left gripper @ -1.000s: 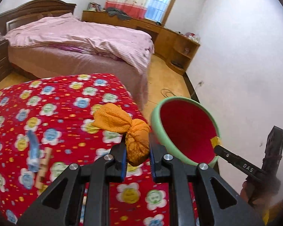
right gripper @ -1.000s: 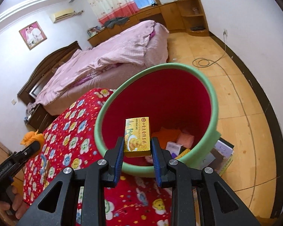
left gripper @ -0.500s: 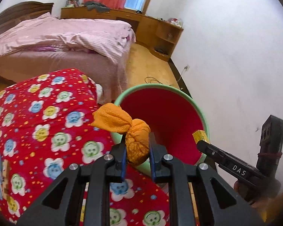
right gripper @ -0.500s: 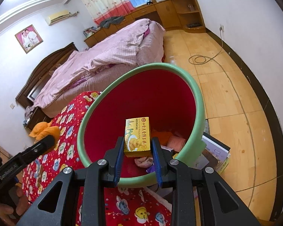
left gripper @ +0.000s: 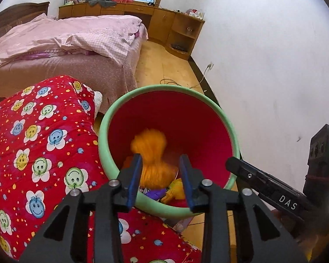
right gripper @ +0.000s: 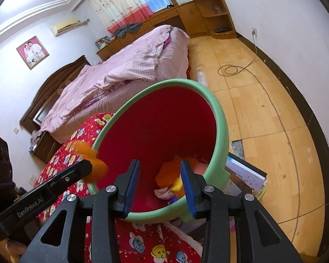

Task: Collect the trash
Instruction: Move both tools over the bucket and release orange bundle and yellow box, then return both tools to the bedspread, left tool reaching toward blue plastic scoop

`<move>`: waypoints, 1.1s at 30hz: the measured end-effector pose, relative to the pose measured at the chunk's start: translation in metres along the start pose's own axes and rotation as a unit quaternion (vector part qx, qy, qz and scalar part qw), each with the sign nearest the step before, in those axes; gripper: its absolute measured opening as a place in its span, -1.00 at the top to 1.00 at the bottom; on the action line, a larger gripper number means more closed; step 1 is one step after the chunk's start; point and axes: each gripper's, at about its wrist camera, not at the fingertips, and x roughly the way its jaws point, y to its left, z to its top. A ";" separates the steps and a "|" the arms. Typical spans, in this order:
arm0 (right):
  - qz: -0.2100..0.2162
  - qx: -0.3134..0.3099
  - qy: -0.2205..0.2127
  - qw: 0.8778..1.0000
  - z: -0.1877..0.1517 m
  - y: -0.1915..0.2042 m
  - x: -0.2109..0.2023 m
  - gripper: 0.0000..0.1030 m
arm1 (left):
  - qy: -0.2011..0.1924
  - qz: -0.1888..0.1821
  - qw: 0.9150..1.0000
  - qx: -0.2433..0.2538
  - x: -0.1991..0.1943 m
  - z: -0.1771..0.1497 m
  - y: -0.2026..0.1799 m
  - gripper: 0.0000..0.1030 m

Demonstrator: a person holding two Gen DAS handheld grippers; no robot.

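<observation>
Both claws wide and empty over the bin (left gripper: pixel 227 129): left claw (left gripper: pixel 160 171), right claw (right gripper: pixel 160 176); blurred orange bag (left gripper: pixel 150 151) probably mid-drop into bin, so keep claws above rim center until trash settles.

1 bin (left gripper: pixel 228 127) | 1 orange bundle (left gripper: pixel 151 153) | 2 tongs (left gripper: pixel 161 175) (right gripper: pixel 160 180) | 1 bed (left gripper: pixel 76 41) | 1 quilt (left gripper: pixel 39 144)

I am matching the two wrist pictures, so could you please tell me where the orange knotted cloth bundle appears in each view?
Left wrist: the orange knotted cloth bundle shows blurred at lower centre, between the open left gripper fingers, over the bin's mouth.
Right wrist: it appears at the left, at the left gripper's tip by the bin's rim.
Shared landmark: the red bin with green rim.
</observation>
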 end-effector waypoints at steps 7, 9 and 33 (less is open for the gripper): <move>0.004 -0.004 -0.008 1.000 -0.005 0.006 -0.012 0.22 | -0.003 0.013 1.000 -0.019 -0.012 -0.005 0.010 0.29; 0.005 -0.006 -0.010 1.000 -0.004 0.008 -0.013 0.22 | -0.007 0.020 0.999 -0.027 -0.019 -0.007 0.015 0.29; 0.050 -0.056 0.003 0.997 -0.026 0.071 -0.022 0.20 | -0.066 0.173 0.977 -0.101 -0.125 -0.043 0.126 0.29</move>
